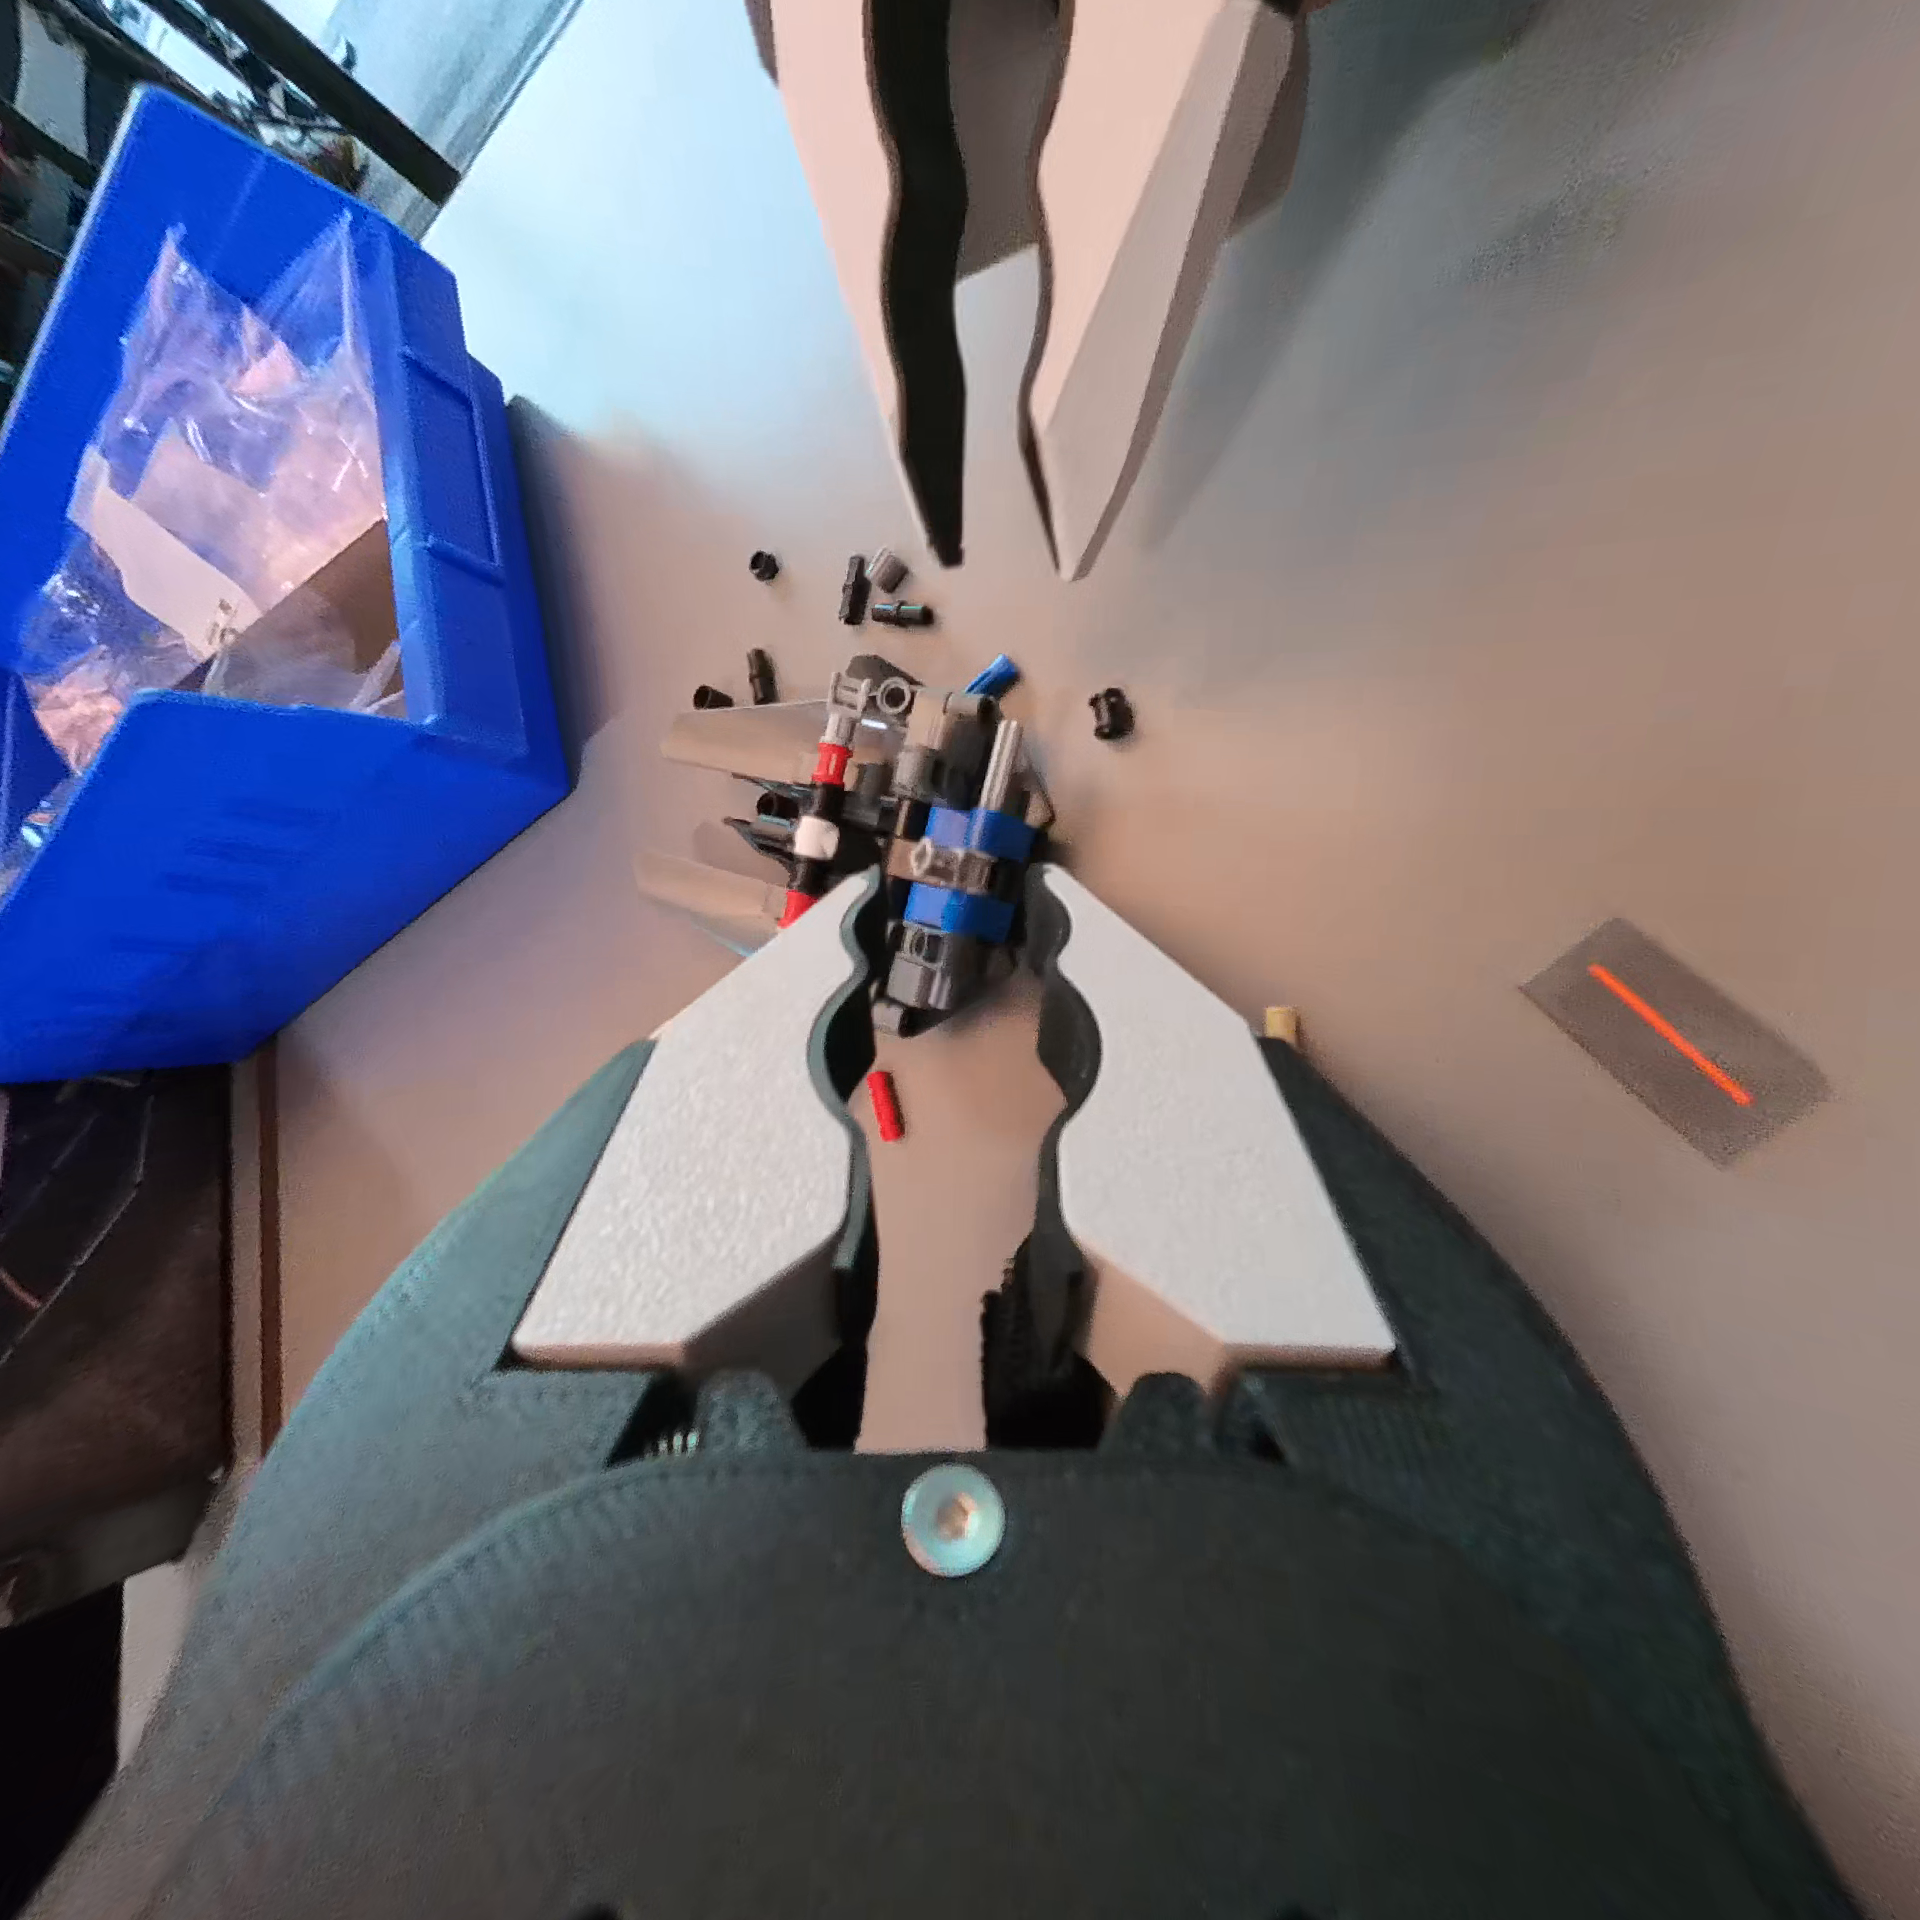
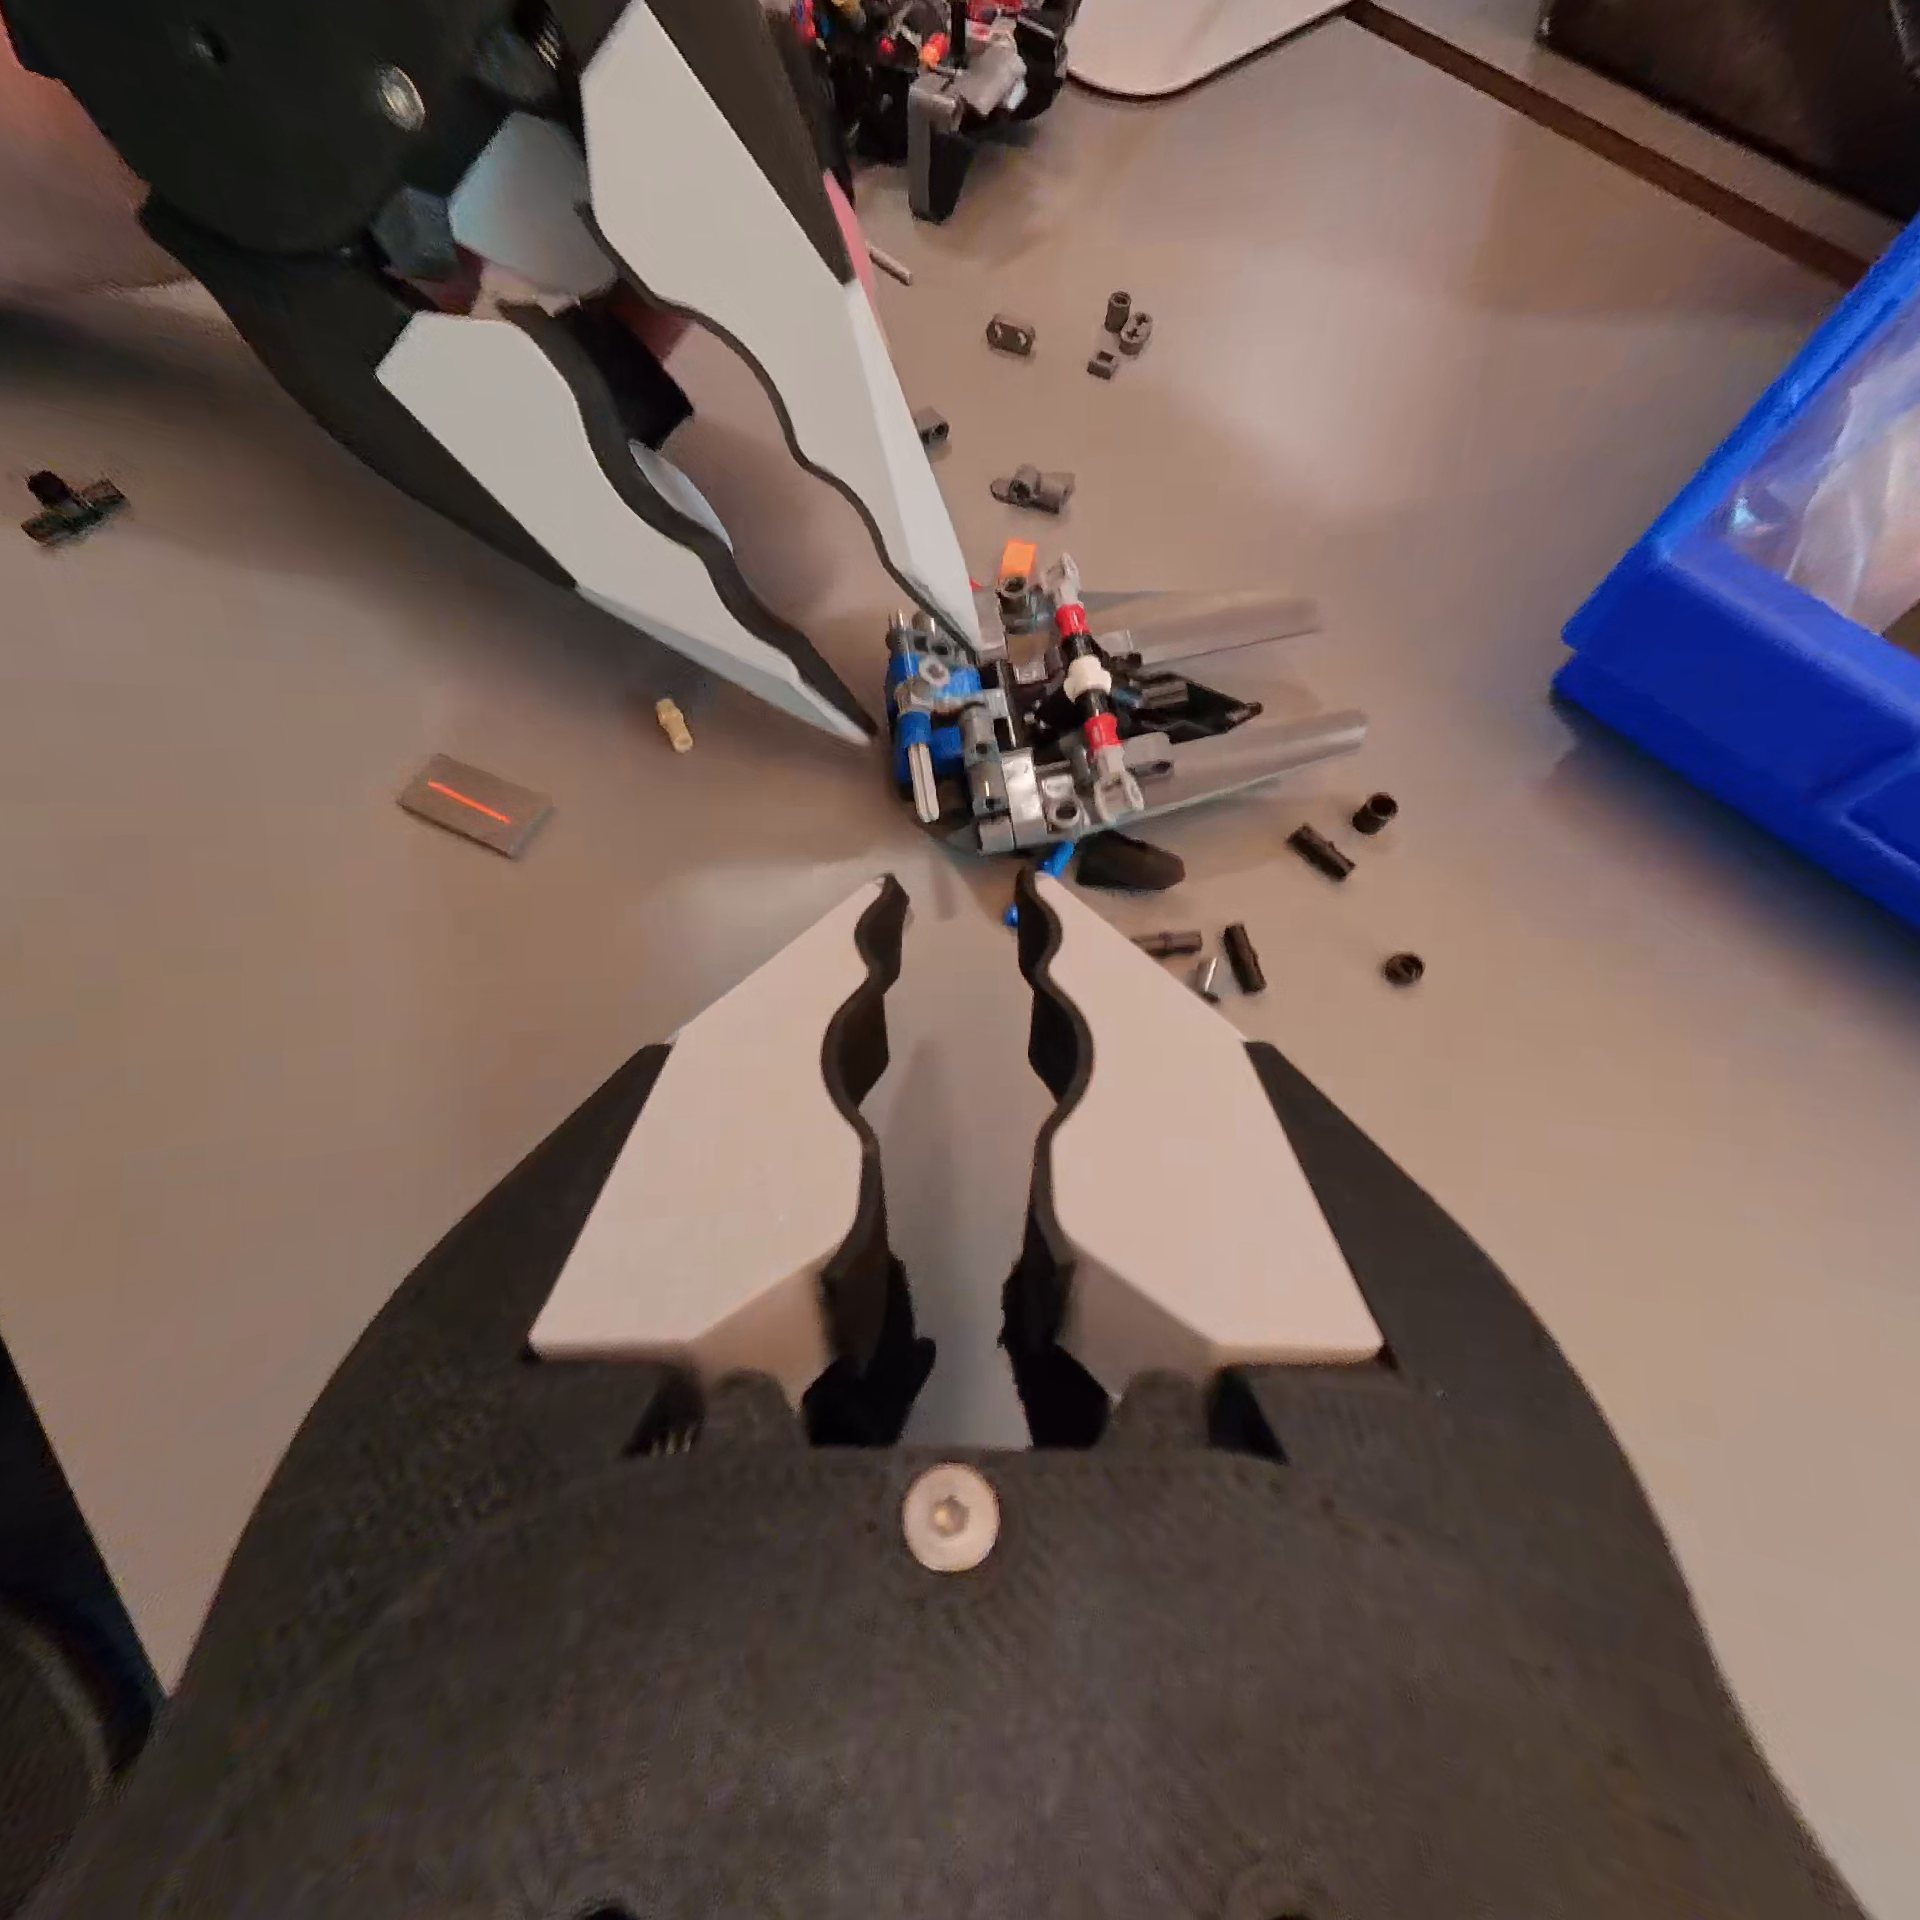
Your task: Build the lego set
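Observation:
A partly built lego assembly (image 1: 935, 821) of grey, black, blue and red parts lies on the grey table (image 1: 1455, 520). It also shows in the right wrist view (image 2: 1049, 727), with long grey panels pointing right. My left gripper (image 1: 956, 878) has its fingertips on either side of the assembly's blue and grey end and is shut on it; it enters the right wrist view (image 2: 923, 684) from the upper left. My right gripper (image 2: 958, 881) is open and empty, its tips just short of the assembly's near edge. In the left wrist view it (image 1: 1010, 561) hangs above the assembly.
A blue bin (image 2: 1714, 665) holding clear plastic bags stands to one side and shows in the left wrist view (image 1: 260, 810). Loose black pins (image 2: 1320, 852), a grey tile with an orange line (image 2: 475, 803), a tan pin (image 2: 673, 724), a red pin (image 1: 886, 1107) and another build (image 2: 956, 94) lie around. About 5 cm separates my left fingertips from my right. My left gripper's tips are some 5 cm from the tan pin (image 2: 673, 724).

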Demonstrator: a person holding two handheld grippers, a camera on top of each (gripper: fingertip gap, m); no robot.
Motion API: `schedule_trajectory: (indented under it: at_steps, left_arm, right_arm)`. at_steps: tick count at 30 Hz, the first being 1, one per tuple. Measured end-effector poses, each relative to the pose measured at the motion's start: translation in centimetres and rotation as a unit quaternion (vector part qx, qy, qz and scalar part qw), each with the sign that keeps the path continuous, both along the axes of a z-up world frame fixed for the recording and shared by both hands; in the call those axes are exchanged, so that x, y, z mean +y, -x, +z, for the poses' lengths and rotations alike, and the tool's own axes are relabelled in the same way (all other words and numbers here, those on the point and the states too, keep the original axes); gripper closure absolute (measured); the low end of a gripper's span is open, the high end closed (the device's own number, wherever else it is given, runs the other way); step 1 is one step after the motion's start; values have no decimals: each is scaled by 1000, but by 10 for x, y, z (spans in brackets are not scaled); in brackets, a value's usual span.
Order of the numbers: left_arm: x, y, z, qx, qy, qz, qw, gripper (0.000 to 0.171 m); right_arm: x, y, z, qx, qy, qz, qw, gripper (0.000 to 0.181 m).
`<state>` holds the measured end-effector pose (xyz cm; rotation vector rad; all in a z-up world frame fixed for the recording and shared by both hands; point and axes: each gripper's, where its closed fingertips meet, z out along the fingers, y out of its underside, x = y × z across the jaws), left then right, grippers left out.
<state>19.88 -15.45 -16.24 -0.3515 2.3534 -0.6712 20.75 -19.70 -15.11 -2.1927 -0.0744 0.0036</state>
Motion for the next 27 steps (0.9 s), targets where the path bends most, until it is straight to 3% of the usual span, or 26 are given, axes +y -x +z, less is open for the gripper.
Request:
schedule_trajectory:
  at_steps: [5, 11, 18, 22, 27]
  left_arm:
    - [4, -3, -9, 23, -4, 19, 1000, 149]
    - [10, -2, -9, 26, -4, 19, 999, 153]
    - [22, 2, -1, 31, 17, 18, 999, 152]
    - [26, 1, 0, 37, 16, 42, 998, 143]
    - [33, 7, 2, 53, 52, 121, 990, 133]
  right_arm:
    - [21, 2, 1, -2, 3, 39, 999, 161]
    - [22, -3, -4, -8, 27, 71, 997, 163]
    - [27, -3, -5, -78, 38, 108, 990, 174]
    - [32, -3, 2, -89, 43, 146, 984, 154]
    - [37, -5, -9, -127, 84, 219, 964, 148]
